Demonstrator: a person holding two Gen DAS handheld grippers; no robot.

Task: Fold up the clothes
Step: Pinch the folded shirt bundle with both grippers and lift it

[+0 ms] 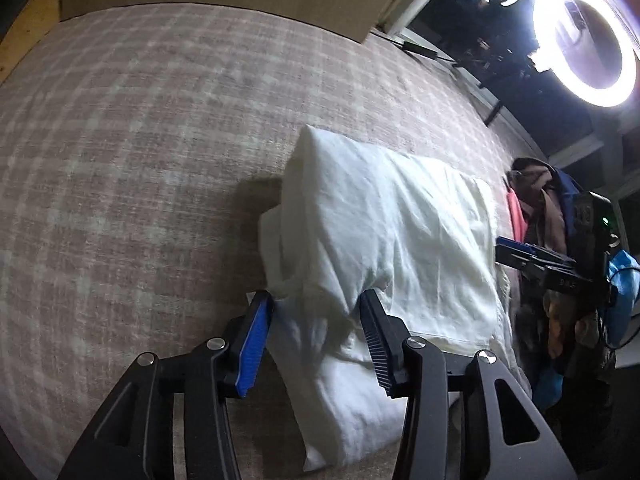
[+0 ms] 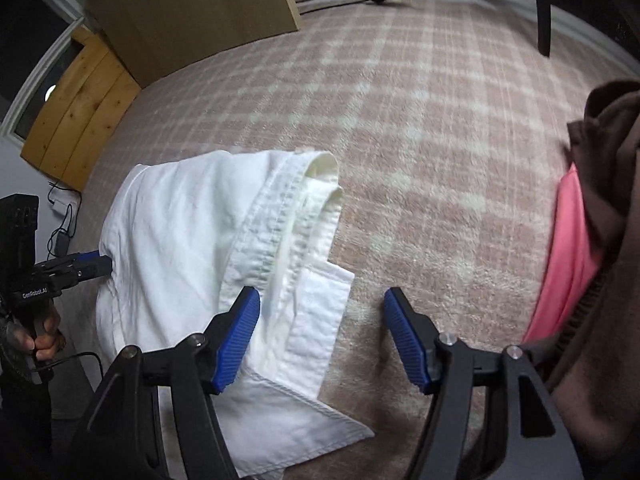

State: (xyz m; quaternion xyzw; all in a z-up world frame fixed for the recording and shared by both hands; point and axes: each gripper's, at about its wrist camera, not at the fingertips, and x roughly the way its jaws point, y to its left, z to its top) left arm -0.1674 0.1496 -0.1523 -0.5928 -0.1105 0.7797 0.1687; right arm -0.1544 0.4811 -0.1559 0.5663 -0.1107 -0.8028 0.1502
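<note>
A folded white shirt [image 1: 384, 240] lies on the pink plaid carpet; in the right wrist view [image 2: 192, 240] its collar faces up. My left gripper [image 1: 316, 308] is open with its jaws on either side of the shirt's near edge, holding nothing. It also shows in the right wrist view [image 2: 94, 264] at the shirt's left edge. My right gripper [image 2: 322, 320] is open above the shirt's right edge and bare carpet. It shows in the left wrist view [image 1: 520, 254] at the shirt's far side.
A pile of brown, pink and blue clothes [image 1: 560, 272] lies to the right; it also shows in the right wrist view [image 2: 600, 240]. A cardboard panel [image 2: 188, 12] and wooden boards [image 2: 80, 120] stand at the back. A ring light [image 1: 588, 40] glares at the top right.
</note>
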